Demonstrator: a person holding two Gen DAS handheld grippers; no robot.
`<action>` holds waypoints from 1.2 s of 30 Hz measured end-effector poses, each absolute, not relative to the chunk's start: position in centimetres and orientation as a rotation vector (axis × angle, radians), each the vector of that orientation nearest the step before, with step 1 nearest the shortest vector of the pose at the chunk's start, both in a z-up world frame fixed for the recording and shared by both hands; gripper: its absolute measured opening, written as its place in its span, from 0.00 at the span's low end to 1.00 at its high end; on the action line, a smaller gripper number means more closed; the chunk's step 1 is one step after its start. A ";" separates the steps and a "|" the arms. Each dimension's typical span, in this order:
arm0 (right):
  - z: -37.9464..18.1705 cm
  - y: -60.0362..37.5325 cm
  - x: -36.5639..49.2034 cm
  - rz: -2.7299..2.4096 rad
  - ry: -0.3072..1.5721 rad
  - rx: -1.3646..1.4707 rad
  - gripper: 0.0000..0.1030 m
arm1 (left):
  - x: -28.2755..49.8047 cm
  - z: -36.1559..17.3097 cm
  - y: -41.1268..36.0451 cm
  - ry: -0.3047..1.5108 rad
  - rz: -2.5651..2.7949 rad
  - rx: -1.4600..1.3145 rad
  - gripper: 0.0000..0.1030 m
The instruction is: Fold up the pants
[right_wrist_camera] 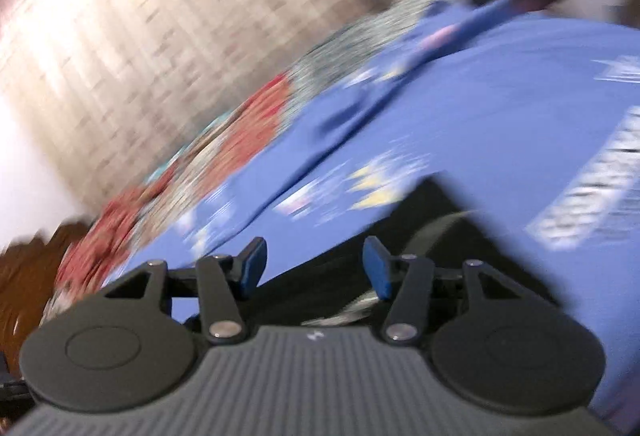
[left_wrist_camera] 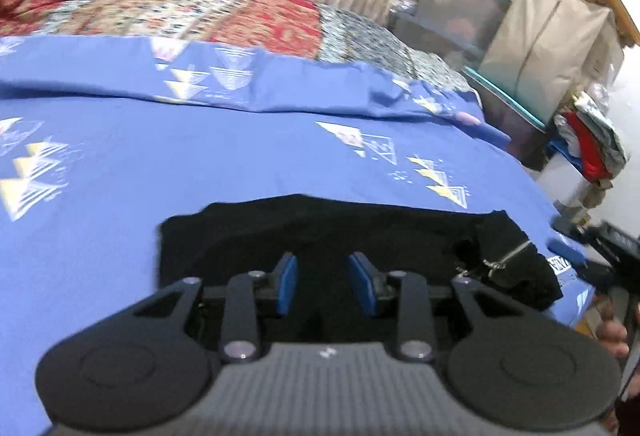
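I've got L tool [left_wrist_camera: 322,282] tilted down over black pants [left_wrist_camera: 340,232] on the bed [left_wrist_camera: 200,156], pads apart, nothing gripped. R tool [right_wrist_camera: 315,268] rolled sideways, released too.

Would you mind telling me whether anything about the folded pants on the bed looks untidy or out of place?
Mostly neat: the black pants lie as a flat rectangle on the blue sheet. One oddity: at their right end a bunched flap sticks out past the fold, with a pale drawstring showing.

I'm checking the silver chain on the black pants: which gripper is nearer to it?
Right, as far as the blur allows. The right gripper hangs just above the chain; the left gripper is off beside it, over the pants.
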State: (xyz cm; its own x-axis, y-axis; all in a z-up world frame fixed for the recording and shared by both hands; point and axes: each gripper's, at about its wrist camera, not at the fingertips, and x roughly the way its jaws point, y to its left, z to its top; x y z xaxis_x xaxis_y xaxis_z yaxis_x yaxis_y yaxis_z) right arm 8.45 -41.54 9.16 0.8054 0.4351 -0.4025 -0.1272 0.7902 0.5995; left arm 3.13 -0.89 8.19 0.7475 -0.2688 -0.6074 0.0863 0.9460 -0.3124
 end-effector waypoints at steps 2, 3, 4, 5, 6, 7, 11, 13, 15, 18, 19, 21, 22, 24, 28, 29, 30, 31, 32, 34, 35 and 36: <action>8.0 -44.3 7.9 0.228 0.566 0.651 0.61 | 5.0 7.5 -2.2 0.729 -0.224 -0.262 0.28; 7.4 -45.1 7.6 0.191 0.569 0.684 0.63 | 6.0 6.9 -3.0 0.754 -0.234 -0.258 0.28; 6.6 -46.1 7.4 0.160 0.575 0.716 0.63 | 6.6 6.1 -3.7 0.784 -0.244 -0.254 0.27; 5.9 -46.3 7.2 0.140 0.587 0.737 0.63 | 7.5 5.3 -4.3 0.820 -0.248 -0.245 0.26; 5.4 -46.7 7.3 0.126 0.604 0.756 0.64 | 8.1 4.1 -4.9 0.866 -0.244 -0.231 0.26; 4.9 -47.5 7.3 0.117 0.621 0.770 0.67 | 8.6 3.0 -5.5 0.902 -0.237 -0.210 0.26; 3.6 -46.3 8.7 0.143 0.650 0.816 0.68 | 8.8 3.3 -6.3 0.915 -0.219 -0.161 0.27; 3.9 -46.4 9.0 0.199 0.700 0.783 0.41 | 8.7 4.9 -6.3 0.931 -0.213 -0.160 0.26; 4.4 -45.0 9.5 0.233 0.747 0.722 0.17 | 8.3 7.5 -5.5 0.880 -0.230 -0.211 0.32; 6.3 -43.7 8.5 0.316 0.698 0.697 0.15 | 8.6 11.7 -5.6 0.787 -0.265 -0.269 0.58; 7.1 -42.8 8.3 0.344 0.678 0.667 0.15 | 9.1 12.9 -6.5 0.772 -0.291 -0.273 0.63; 8.6 -40.2 8.2 0.406 0.648 0.586 0.15 | 10.3 14.3 -9.0 0.772 -0.348 -0.250 0.84; 9.1 -38.9 8.0 0.434 0.634 0.541 0.15 | 11.0 14.6 -10.6 0.783 -0.372 -0.226 0.95; 10.0 -36.4 7.5 0.469 0.602 0.443 0.15 | 12.5 14.6 -14.4 0.834 -0.396 -0.145 0.98; 10.2 -32.7 6.8 0.512 0.567 0.263 0.15 | 14.6 13.4 -19.7 0.918 -0.446 -0.067 0.98; 10.3 -31.8 6.5 0.525 0.562 0.208 0.15 | 14.8 13.0 -20.3 0.943 -0.473 -0.089 0.98; 10.0 -31.6 6.1 0.537 0.557 0.166 0.15 | 14.9 12.8 -20.8 0.959 -0.504 -0.110 0.96; 9.9 -31.4 5.6 0.550 0.551 0.127 0.15 | 14.8 12.6 -21.2 0.960 -0.523 -0.113 0.81; 9.9 -31.0 5.1 0.569 0.544 0.095 0.15 | 14.7 12.3 -21.3 0.958 -0.526 -0.099 0.65; 10.0 -30.6 4.2 0.615 0.518 0.051 0.20 | 14.3 12.1 -20.7 0.951 -0.496 -0.063 0.25; 10.1 -30.5 4.1 0.628 0.504 0.038 0.21 | 14.1 12.1 -19.8 0.945 -0.495 -0.081 0.23; 10.0 -30.7 4.1 0.646 0.498 0.041 0.27 | 14.0 12.3 -18.5 0.937 -0.477 -0.113 0.20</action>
